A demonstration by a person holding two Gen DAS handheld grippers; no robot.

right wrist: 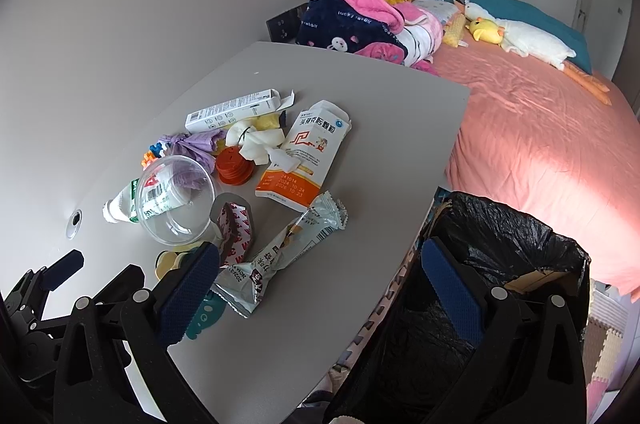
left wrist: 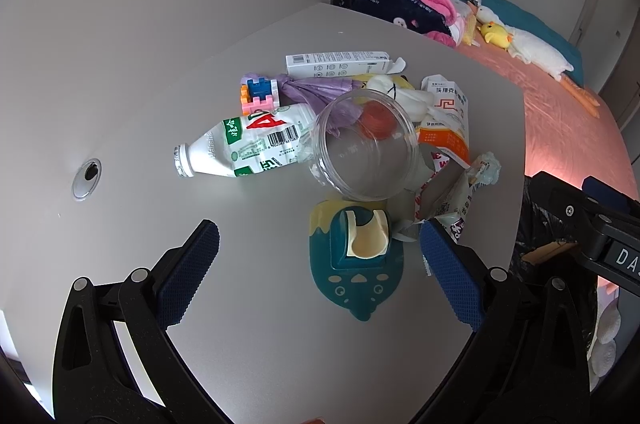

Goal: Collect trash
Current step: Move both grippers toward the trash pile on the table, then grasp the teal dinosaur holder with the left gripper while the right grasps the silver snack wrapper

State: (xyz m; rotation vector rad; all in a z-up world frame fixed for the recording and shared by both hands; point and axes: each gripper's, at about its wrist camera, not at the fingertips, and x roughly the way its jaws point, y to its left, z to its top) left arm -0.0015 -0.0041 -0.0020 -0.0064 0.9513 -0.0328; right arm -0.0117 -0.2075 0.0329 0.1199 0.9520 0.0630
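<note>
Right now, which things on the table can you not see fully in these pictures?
- Milk bottle, right wrist view: body behind the clear plastic cup.
- Green holder, right wrist view: mostly behind the right claw.
- Trash bag, left wrist view: contents cut off, behind the right claw's body.

Grey table (right wrist: 320, 304) beside pink bed (right wrist: 540, 144), plain walls.

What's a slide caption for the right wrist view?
Open right gripper above grey table strewn with trash, black-lined bin alongside.
</note>
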